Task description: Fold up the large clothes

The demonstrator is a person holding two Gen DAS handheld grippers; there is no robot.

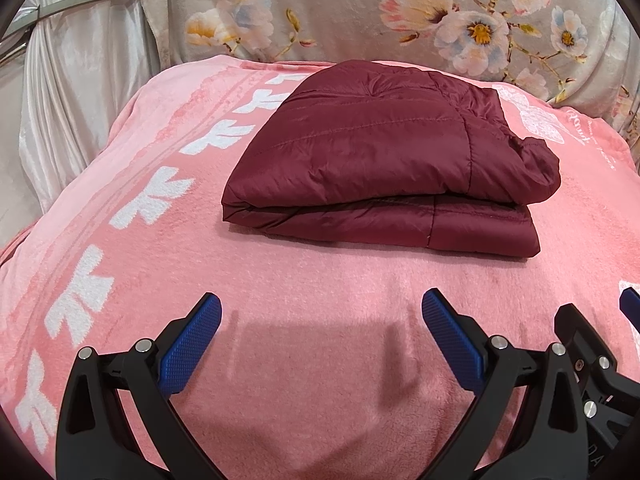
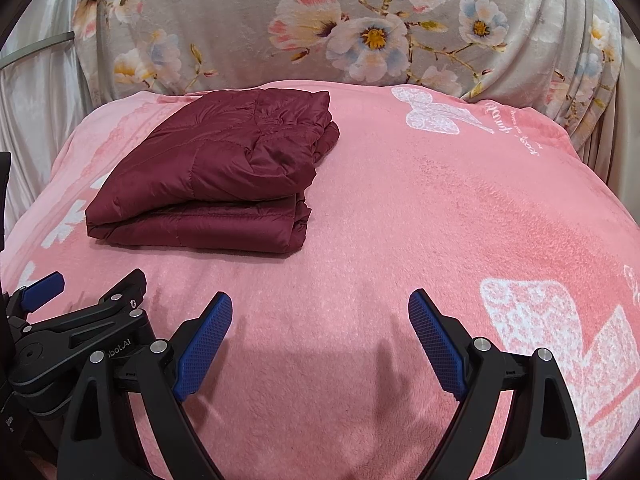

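Observation:
A dark red quilted jacket lies folded into a thick rectangle on the pink blanket; in the right wrist view the jacket sits at the left. My left gripper hangs open over bare blanket in front of the jacket, with nothing between its blue pads. My right gripper is open too, over bare blanket to the right of the jacket and apart from it. Each view catches the edge of the other gripper: the right gripper at the right edge, the left gripper at the left edge.
The pink blanket carries white patterns along its left side and white butterfly prints on the right. A grey floral fabric rises behind it. Pale satin drapery hangs at the far left.

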